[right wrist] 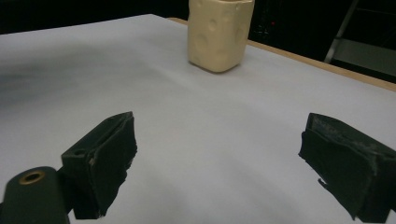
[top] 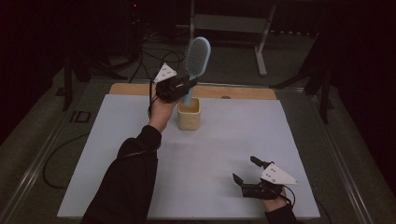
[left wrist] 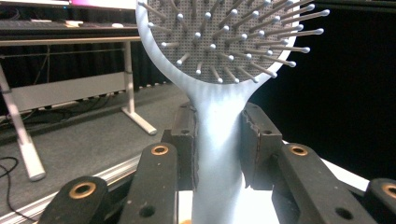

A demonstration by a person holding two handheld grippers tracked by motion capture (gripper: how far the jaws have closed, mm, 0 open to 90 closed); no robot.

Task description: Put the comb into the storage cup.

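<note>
Your left gripper has its fingers clenched on the handle of the pale blue hairbrush, holding it upright with the bristled head on top. The handle's lower end dips into the open top of the cream cup, which stands on the white sheet toward the far side of the bench. Your right gripper rests low over the sheet near its near right corner, fingers spread wide and grasping nothing, well apart from the cup
</note>
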